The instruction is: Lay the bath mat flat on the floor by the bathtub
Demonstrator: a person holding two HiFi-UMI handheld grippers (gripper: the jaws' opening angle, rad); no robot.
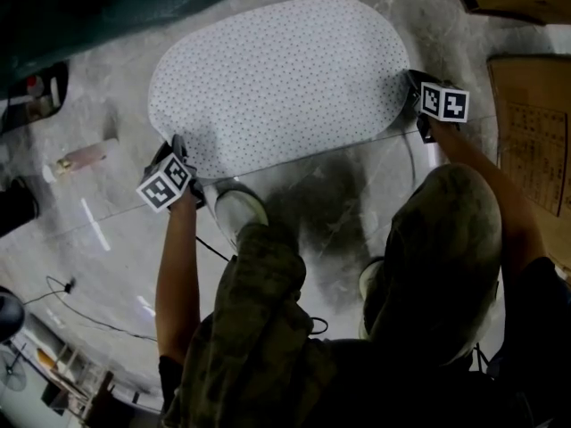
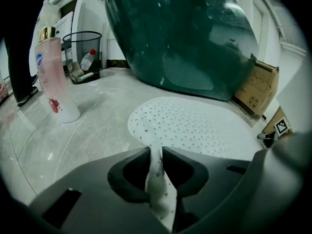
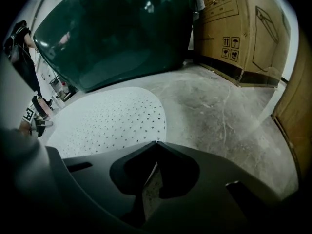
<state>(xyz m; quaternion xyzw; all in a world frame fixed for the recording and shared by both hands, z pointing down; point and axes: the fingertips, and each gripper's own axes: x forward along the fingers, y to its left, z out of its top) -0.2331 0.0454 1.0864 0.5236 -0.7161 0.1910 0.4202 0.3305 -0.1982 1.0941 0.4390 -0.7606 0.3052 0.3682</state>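
The white dotted oval bath mat lies spread on the grey floor beside the dark green bathtub. My left gripper is at the mat's near left edge. In the left gripper view it is shut on a raised fold of the mat. My right gripper sits at the mat's right end. In the right gripper view its jaw tips meet, and a thin strip of the mat runs back between them. The tub stands just behind the mat.
A pink bottle stands on the floor left of the mat, with a wire bin behind it. Cardboard boxes line the right side. The person's shoe is just below the mat. A cable trails at lower left.
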